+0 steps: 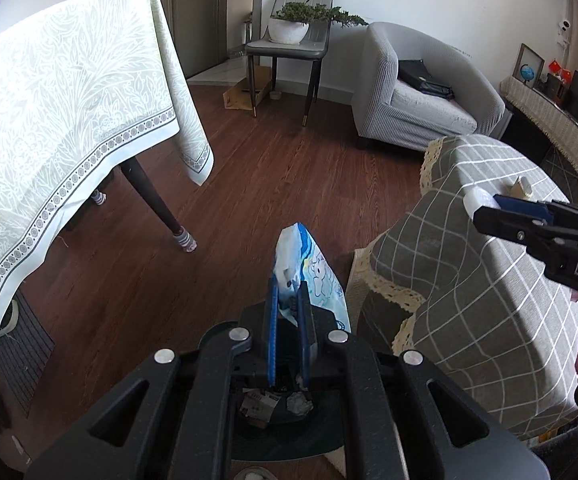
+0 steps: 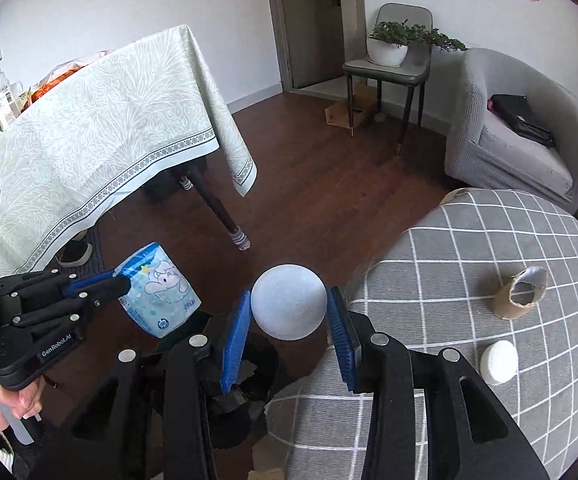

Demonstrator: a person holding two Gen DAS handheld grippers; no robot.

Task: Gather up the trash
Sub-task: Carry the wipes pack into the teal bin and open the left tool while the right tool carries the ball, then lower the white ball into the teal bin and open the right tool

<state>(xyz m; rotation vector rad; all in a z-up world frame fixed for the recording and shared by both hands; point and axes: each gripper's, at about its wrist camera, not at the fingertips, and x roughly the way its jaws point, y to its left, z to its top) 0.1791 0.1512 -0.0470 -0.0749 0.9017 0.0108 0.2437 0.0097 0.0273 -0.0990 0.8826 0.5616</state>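
Observation:
My left gripper [image 1: 288,285] is shut on a blue-and-white tissue wrapper [image 1: 313,276], which stands up between its pads over the floor. Directly below it is a dark bin [image 1: 329,424] holding crumpled paper [image 1: 299,402]. In the right wrist view the left gripper [image 2: 123,279] and the wrapper [image 2: 161,294] hang left of the bin [image 2: 265,360]. My right gripper [image 2: 289,295] is shut on a white round object [image 2: 289,304] above the bin's edge. A torn cardboard roll [image 2: 521,294] and a white lid [image 2: 499,362] lie on the grey checked tablecloth [image 2: 469,240].
A dining table under a pale green cloth [image 1: 69,100] stands left, its dark leg [image 1: 157,208] on the wooden floor [image 1: 289,168]. Behind are a grey armchair [image 1: 421,92], a chair bearing a potted plant [image 1: 289,30] and flat cardboard [image 1: 245,94].

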